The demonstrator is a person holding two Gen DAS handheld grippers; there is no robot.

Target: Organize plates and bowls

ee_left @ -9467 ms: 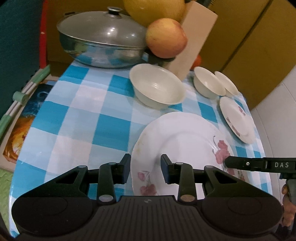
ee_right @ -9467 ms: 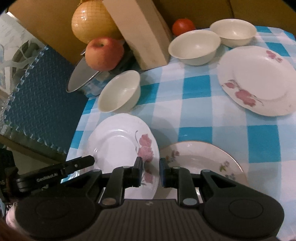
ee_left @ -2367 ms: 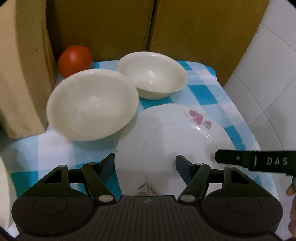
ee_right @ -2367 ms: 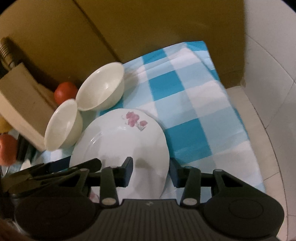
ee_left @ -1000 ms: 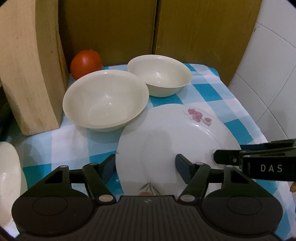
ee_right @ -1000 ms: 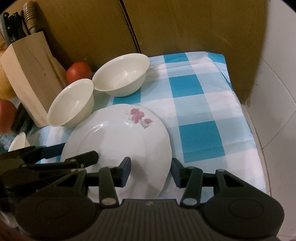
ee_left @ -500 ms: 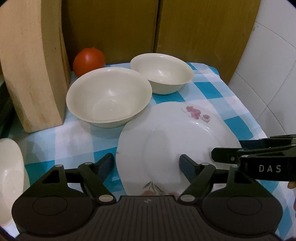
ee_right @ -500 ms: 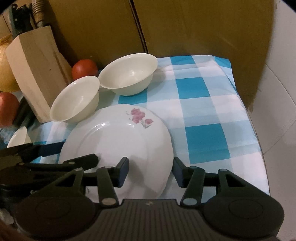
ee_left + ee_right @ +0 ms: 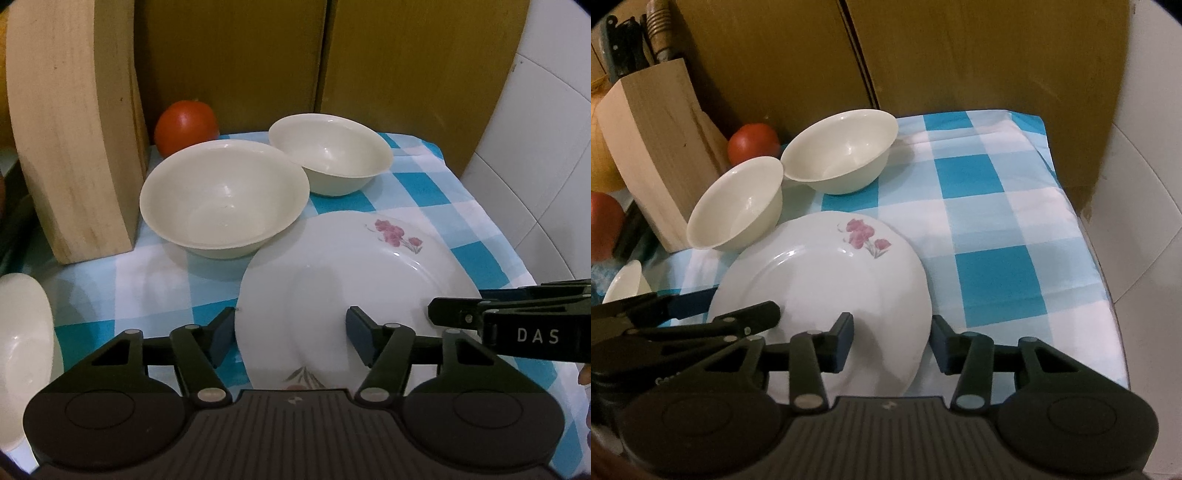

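Left wrist view: three bowls, one floral plate.

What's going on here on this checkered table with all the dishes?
A person is sorting dishes with two handheld grippers. The left gripper and right gripper both hover open over the flowered plate, gripping nothing; both have just been closing a little. Two cream bowls sit behind it, unstacked.
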